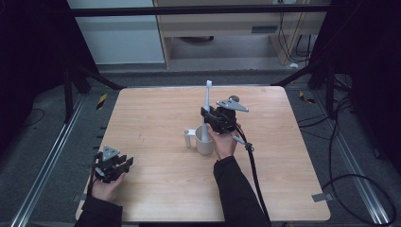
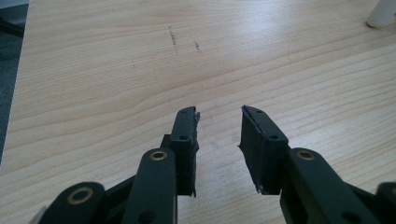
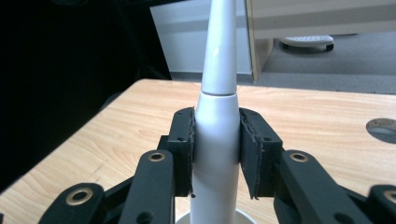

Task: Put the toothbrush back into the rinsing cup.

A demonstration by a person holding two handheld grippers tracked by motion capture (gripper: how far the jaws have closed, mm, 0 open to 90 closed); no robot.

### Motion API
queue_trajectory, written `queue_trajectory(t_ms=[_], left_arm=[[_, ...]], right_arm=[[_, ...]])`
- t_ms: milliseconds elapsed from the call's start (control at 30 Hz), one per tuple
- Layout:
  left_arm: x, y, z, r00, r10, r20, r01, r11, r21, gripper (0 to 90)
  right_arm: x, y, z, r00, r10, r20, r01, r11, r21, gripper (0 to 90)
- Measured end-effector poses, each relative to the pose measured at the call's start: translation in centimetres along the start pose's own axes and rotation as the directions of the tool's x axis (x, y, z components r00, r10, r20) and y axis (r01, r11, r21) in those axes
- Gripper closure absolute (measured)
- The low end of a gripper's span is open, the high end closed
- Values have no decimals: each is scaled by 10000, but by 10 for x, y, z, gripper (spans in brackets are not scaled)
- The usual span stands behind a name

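Right claw clenched on toothbrush body, upright in cup mid-table. Likely light, rigid, slick plastic; best gripped on thick handle. Left claw released, idle near table corner.

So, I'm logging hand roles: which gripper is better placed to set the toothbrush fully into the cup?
Right. The right gripper is clamped on the toothbrush above the cup; the left gripper sits open and idle near the table's edge.
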State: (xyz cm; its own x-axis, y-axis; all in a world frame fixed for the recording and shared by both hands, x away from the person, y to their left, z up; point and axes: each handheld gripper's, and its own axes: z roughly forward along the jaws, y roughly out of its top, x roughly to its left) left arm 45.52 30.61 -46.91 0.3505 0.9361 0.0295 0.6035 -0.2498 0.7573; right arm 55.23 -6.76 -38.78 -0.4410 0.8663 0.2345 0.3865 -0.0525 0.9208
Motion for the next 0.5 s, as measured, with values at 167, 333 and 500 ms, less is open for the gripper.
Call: queue_trajectory(t_ms=[167,333,500], left_arm=[[0,0,0,10000,-11,-8,11,10000,-11,659],[0,0,0,10000,3,-8,-3,10000,1,659],[0,0,0,10000,13,-8,-13,10000,-7,660]], right_arm=[[1,-8,6,10000,-5,59,3,9994,335,676],[2,-13,9,9999,-92,96,86,9981,603,676],[1,-18,11,9998,-61,173,45,9961,876,676]])
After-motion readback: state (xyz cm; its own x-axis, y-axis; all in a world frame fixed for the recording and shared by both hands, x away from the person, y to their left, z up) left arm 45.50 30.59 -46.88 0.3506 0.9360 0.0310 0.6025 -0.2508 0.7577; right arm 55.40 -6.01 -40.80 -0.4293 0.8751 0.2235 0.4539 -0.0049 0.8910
